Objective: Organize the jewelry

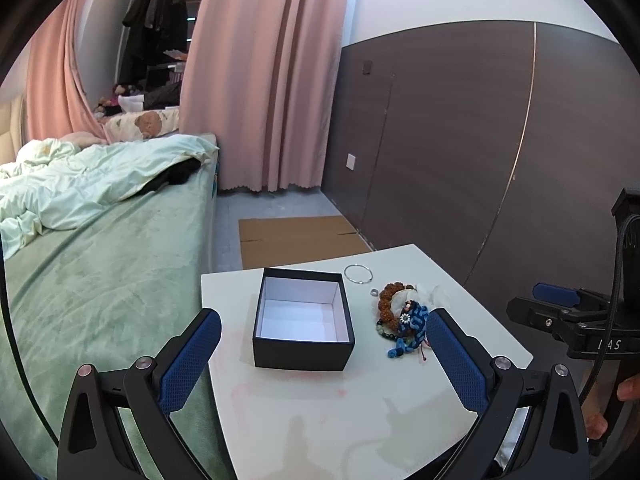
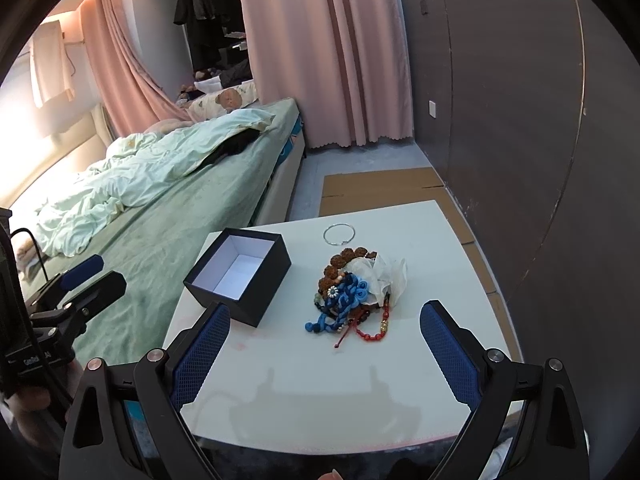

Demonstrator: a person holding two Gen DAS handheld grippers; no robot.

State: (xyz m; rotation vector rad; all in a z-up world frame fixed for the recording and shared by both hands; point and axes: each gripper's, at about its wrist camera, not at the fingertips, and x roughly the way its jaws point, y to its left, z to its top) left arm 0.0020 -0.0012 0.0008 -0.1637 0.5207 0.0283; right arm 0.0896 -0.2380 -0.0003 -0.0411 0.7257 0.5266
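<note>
Now jewelry pile (image 2: 352,292) lies between right claw's (image 2: 325,356) spread fingers.

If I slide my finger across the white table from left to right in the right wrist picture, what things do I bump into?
Black box with its white inside showing → pile of tangled bracelets, with blue cord, brown beads and red beads → crumpled white wrapping at the pile's right side. The thin silver bangle lies farther back, above the pile.
</note>
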